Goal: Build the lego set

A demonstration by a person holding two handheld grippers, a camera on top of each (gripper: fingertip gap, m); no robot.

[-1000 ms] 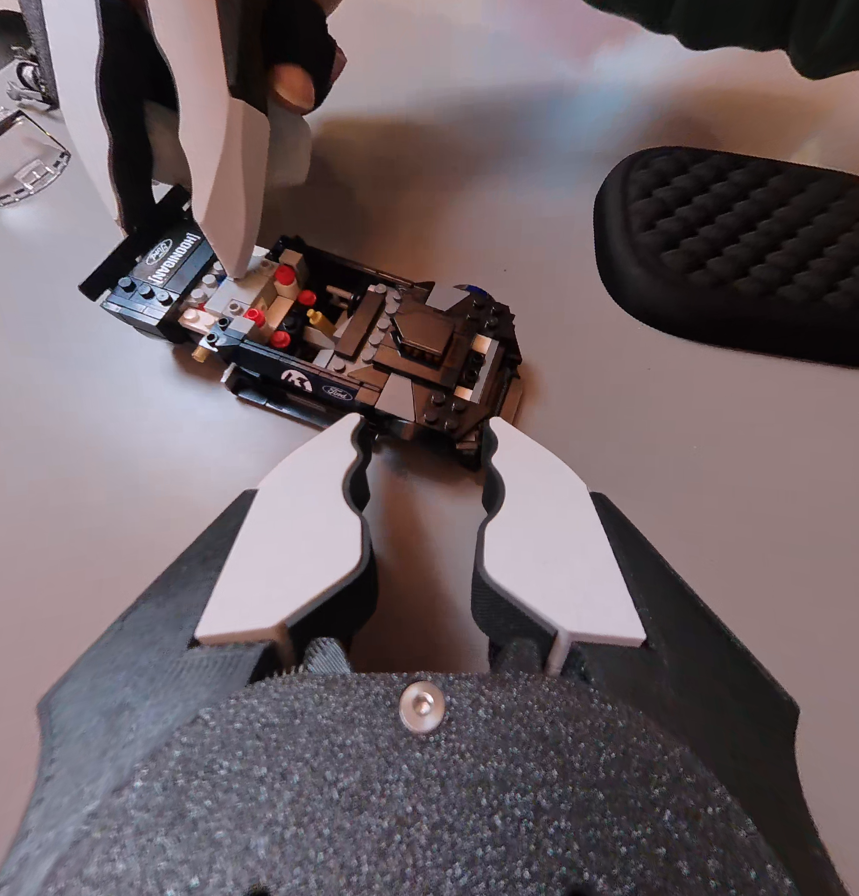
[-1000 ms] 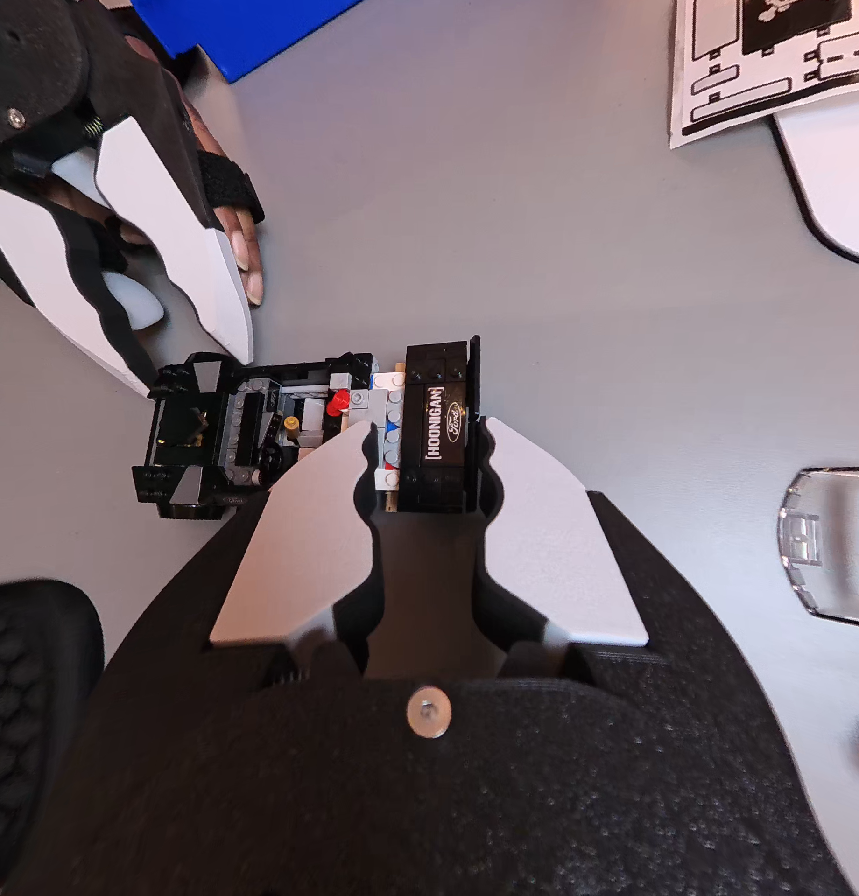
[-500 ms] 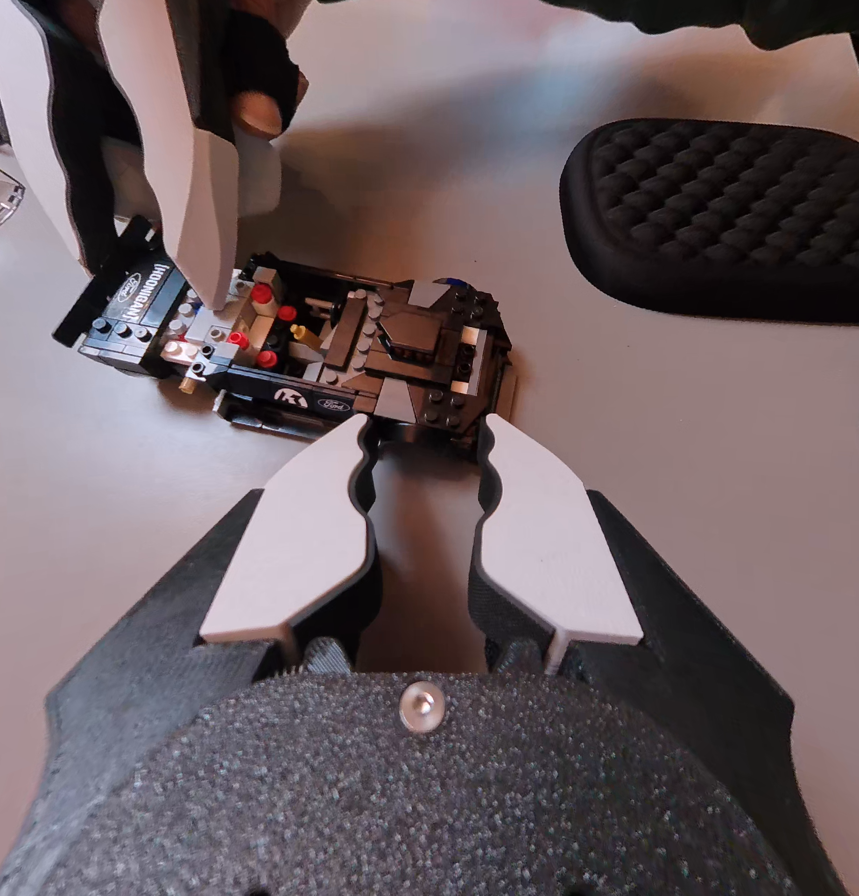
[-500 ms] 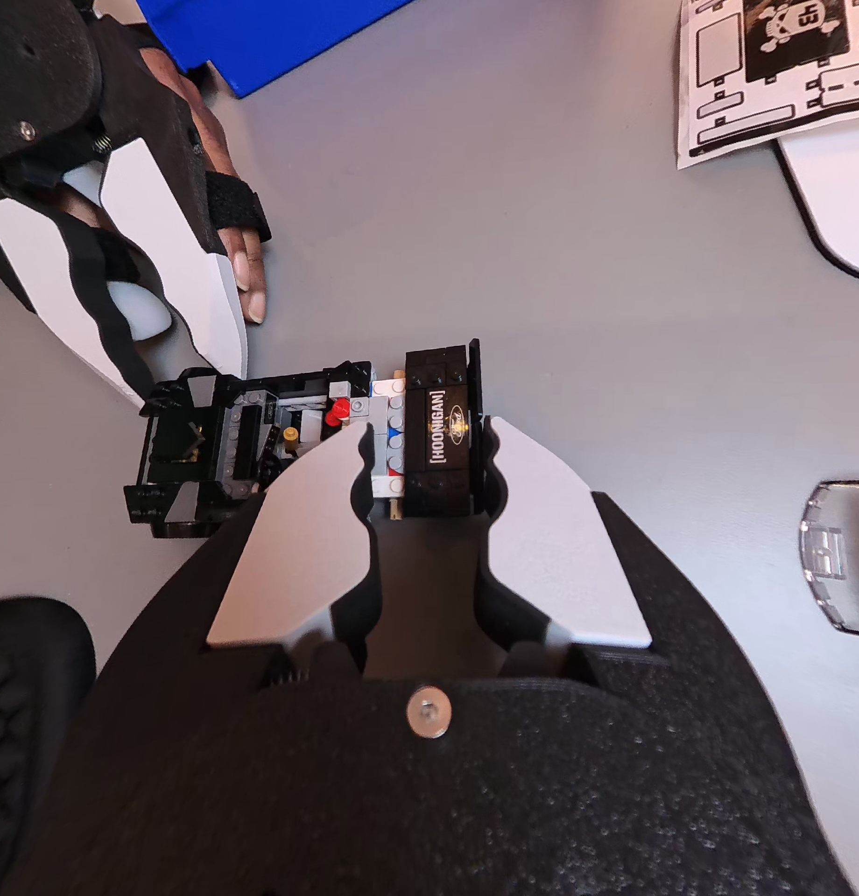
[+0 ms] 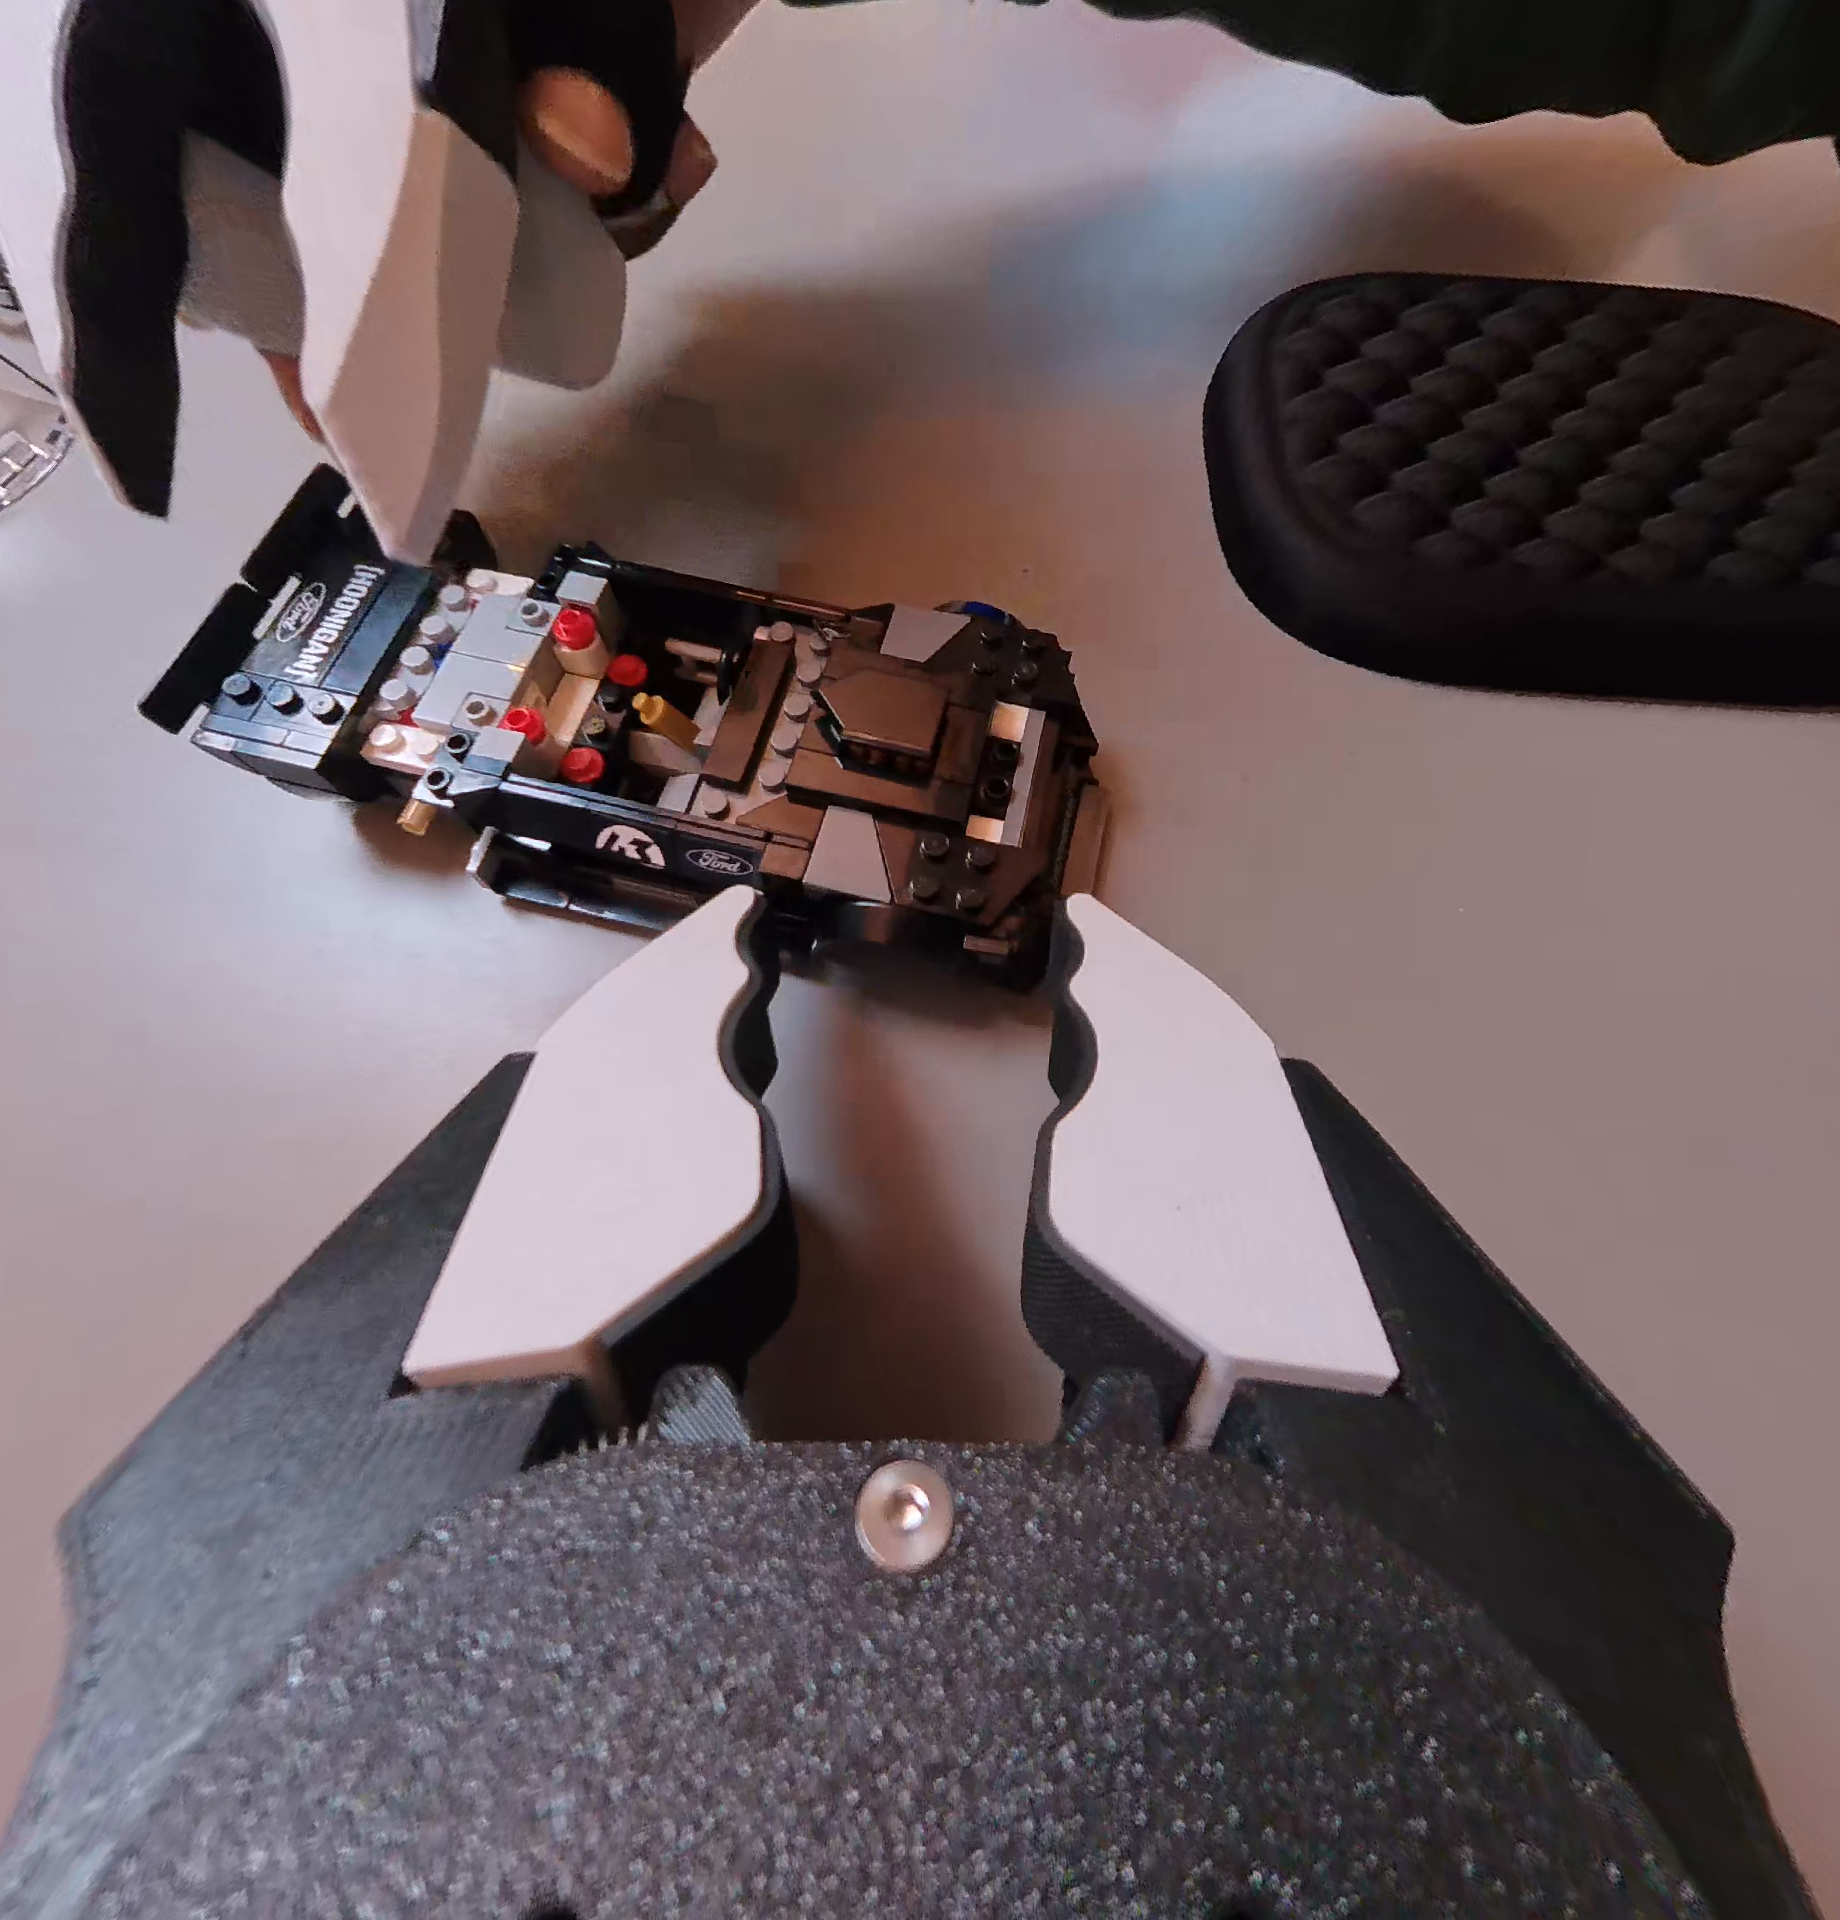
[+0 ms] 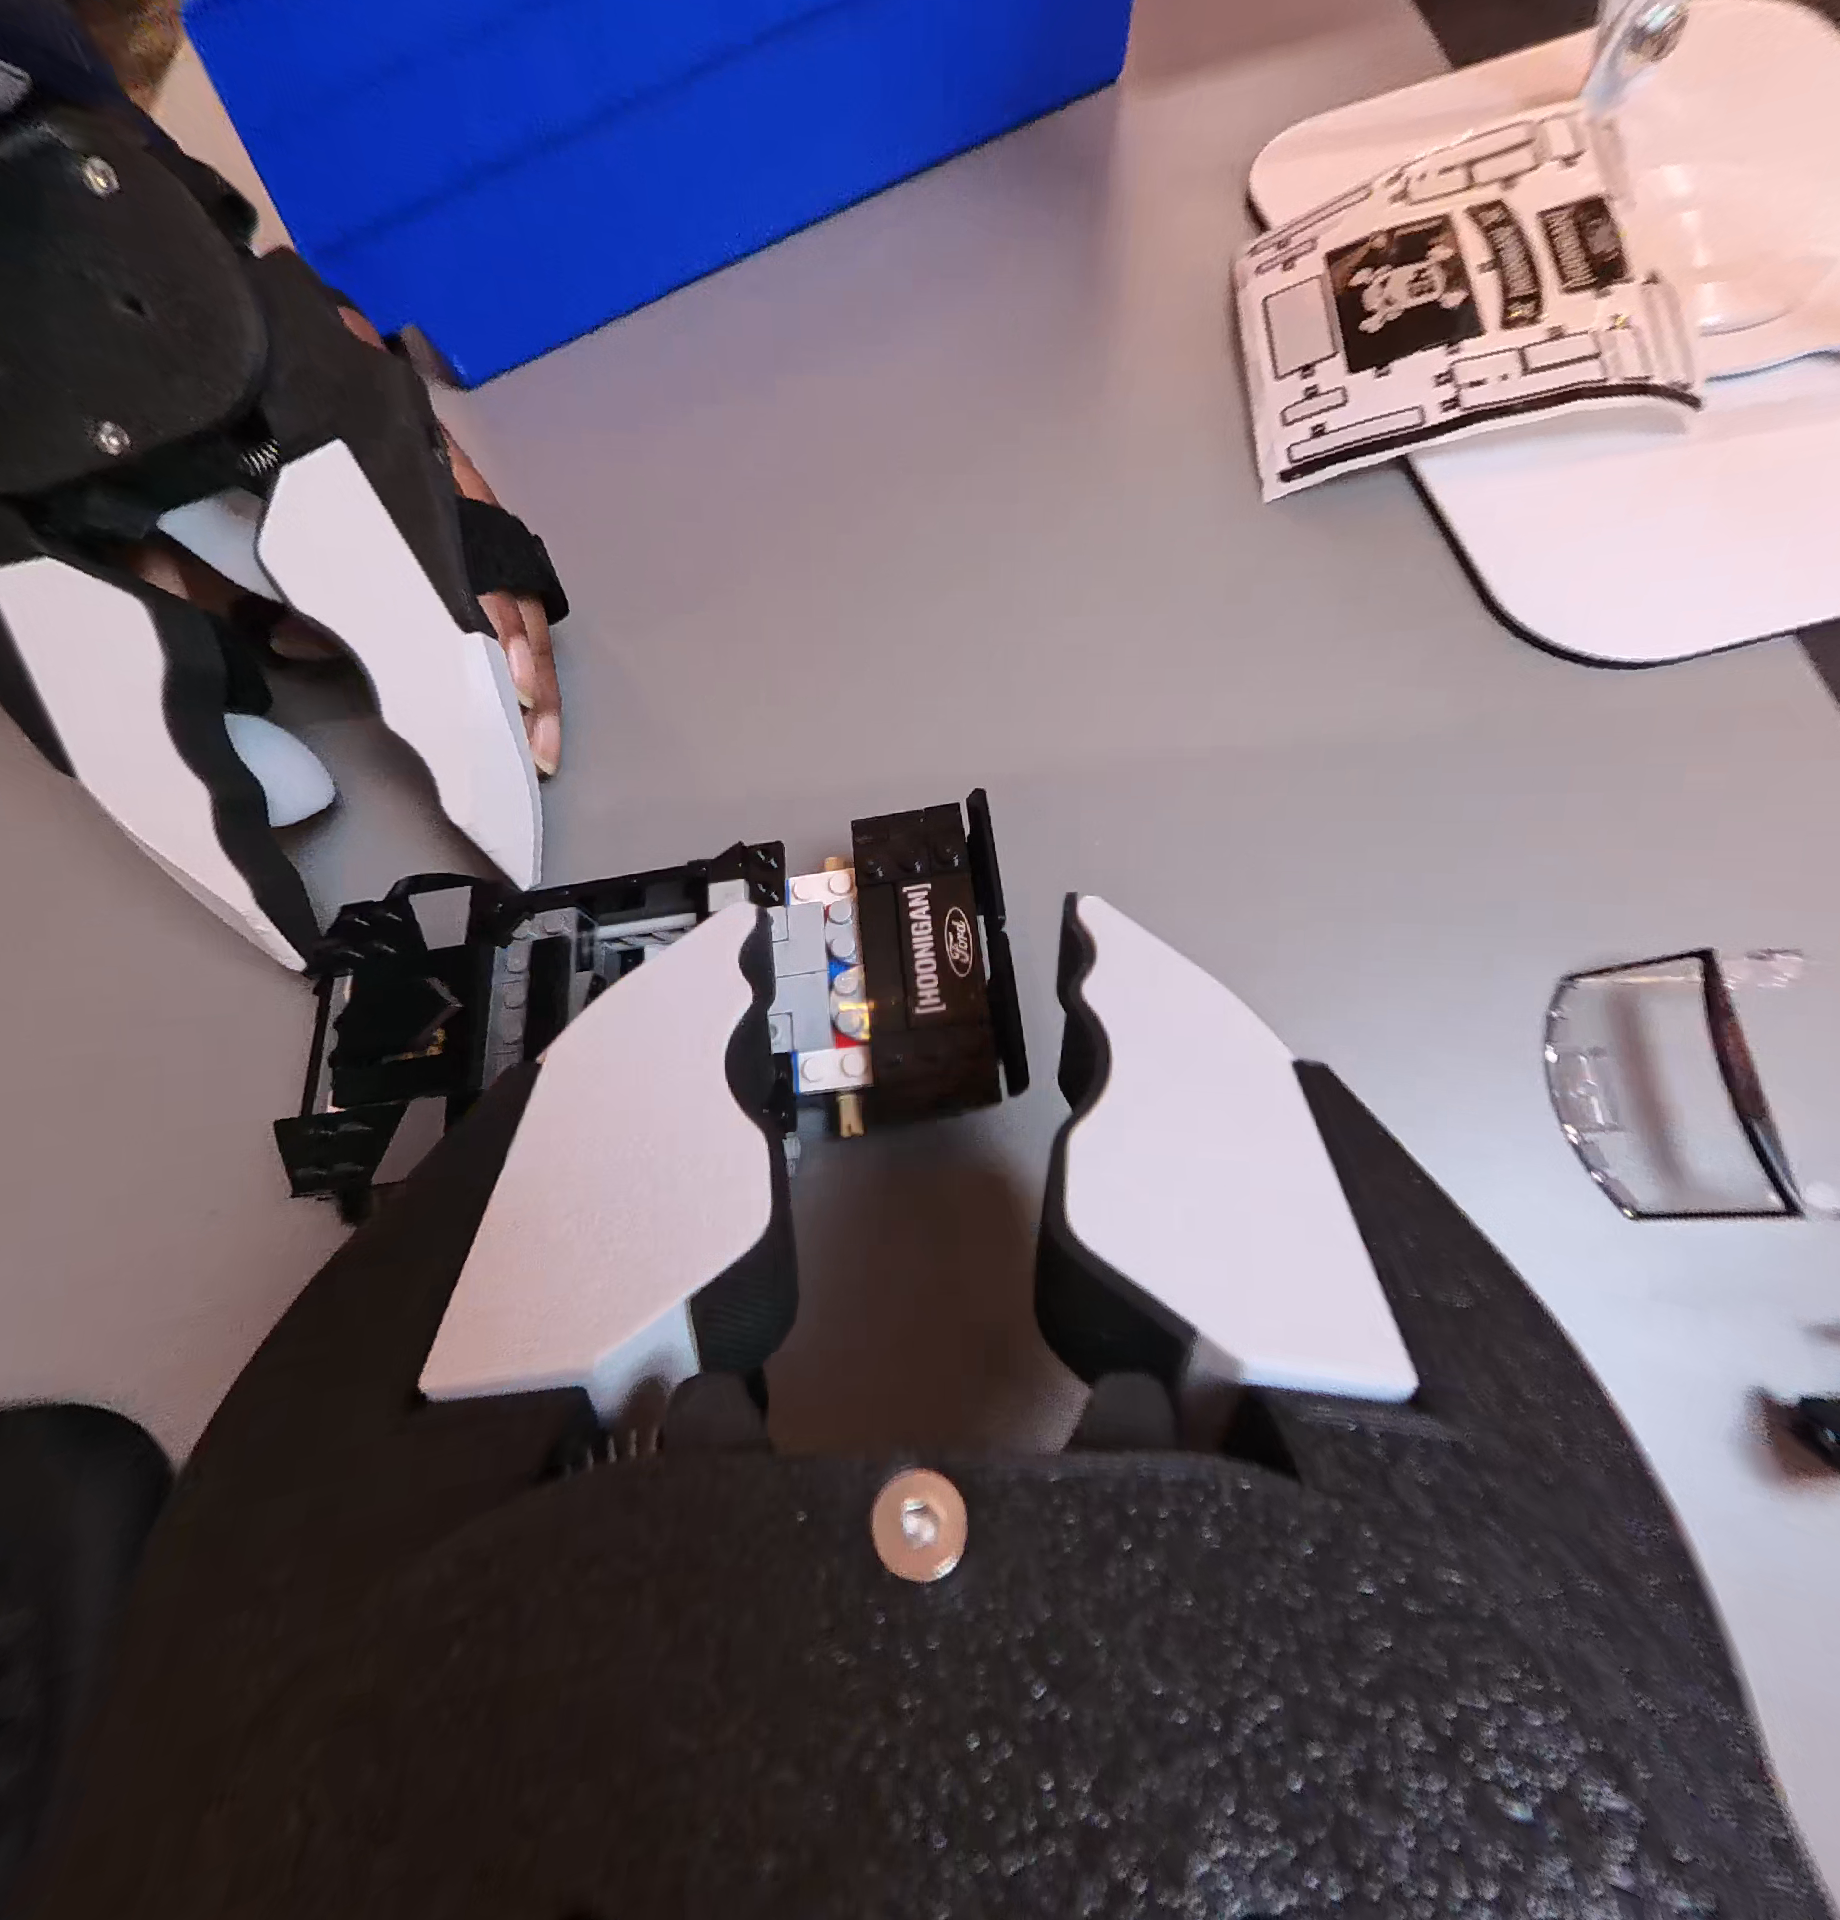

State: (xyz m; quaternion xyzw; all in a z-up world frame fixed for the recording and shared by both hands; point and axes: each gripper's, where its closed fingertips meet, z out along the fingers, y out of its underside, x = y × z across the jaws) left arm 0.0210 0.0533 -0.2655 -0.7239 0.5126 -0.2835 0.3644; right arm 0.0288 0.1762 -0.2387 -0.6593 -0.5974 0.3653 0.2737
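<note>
Left wrist view shows your left tongs (image 5: 900,935) spread around the nose of the black lego car (image 5: 646,727), fingertips at either side of its front end; whether they press it or merely bracket it I cannot tell. The car lies flat on the grey desk (image 5: 1311,1039), roof off, red studs and a gold piece showing in the open cabin.

Right wrist view shows your right tongs (image 6: 911,935) spread too, hovering above the car's tail with nothing between them. One fingertip lies over the cabin and the other stands clear beyond the rear spoiler (image 6: 989,935).

My read is that you are between pieces, with the roof parts not yet fitted. Steady the nose with the left tongs before you press anything on, since the car will likely slide on this smooth desk. Bring any new piece down square to the studs and press straight, not at a tilt.

The clear windscreen piece (image 6: 1664,1081) lies loose on the desk, well to one side of the car. A white tray (image 6: 1622,551) beyond it carries the sticker sheet (image 6: 1415,301), which overhangs the rim. A blue box (image 6: 635,156) stands at the far edge; its contents are hidden. A black textured pad (image 5: 1560,488) sits near the car's nose.
</note>
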